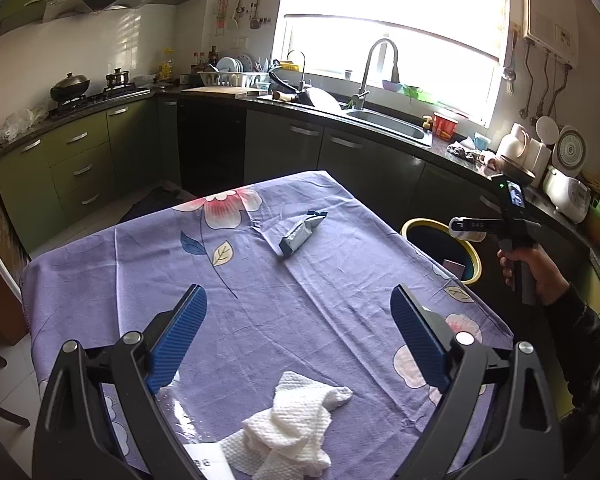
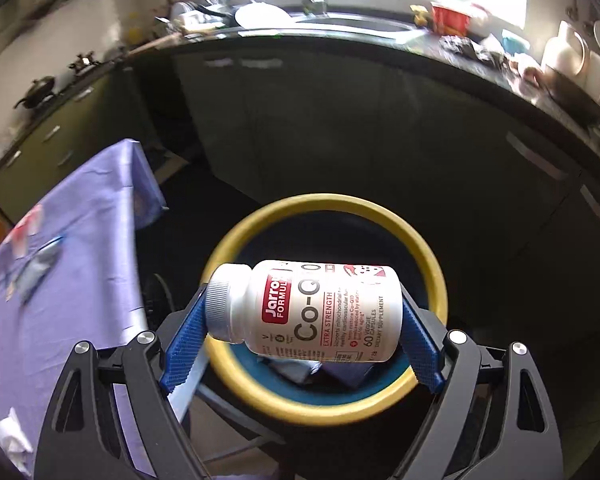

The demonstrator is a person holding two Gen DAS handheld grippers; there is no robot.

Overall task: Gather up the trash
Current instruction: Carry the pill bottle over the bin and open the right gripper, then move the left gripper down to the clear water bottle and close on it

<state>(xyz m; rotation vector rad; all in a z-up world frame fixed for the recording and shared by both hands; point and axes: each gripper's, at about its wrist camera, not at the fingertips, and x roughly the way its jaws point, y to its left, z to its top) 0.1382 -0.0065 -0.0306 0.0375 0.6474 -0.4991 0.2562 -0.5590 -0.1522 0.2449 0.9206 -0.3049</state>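
A: Starting at the left of the left wrist view, what are you seeing?

B: The left gripper (image 1: pixel 298 312) is hovering over the purple floral tablecloth (image 1: pixel 112 280), its blue fingers (image 1: pixel 180 332) standing spread wide with nothing between them. A crumpled white paper towel (image 1: pixel 296 428) is lying at the bottom centre of the frame, just below the gap between the fingers, and a flat white sheet (image 1: pixel 208 462) is peeking out beside it at the bottom edge.

A: And further up the cloth?

B: A silver-blue wrapper (image 1: pixel 302 232) is lying near the middle of the frame, well apart from the towel. To the right, past the table's edge, a yellow-rimmed bin (image 1: pixel 474 258) is standing on the floor, and a hand (image 1: pixel 536 268) at the right edge is holding the other tool out over it.

A: What is the right wrist view showing?

B: The tablecloth (image 2: pixel 68 264) is filling the left side, blurred. In the centre, the right gripper (image 2: pixel 304 312) is pinching a white supplement bottle (image 2: pixel 312 312) lengthwise, cap to the left, one blue pad on the cap and one on the base. The bottle is hanging directly over the bin (image 2: pixel 428 264), and some scraps are lying inside at its bottom.
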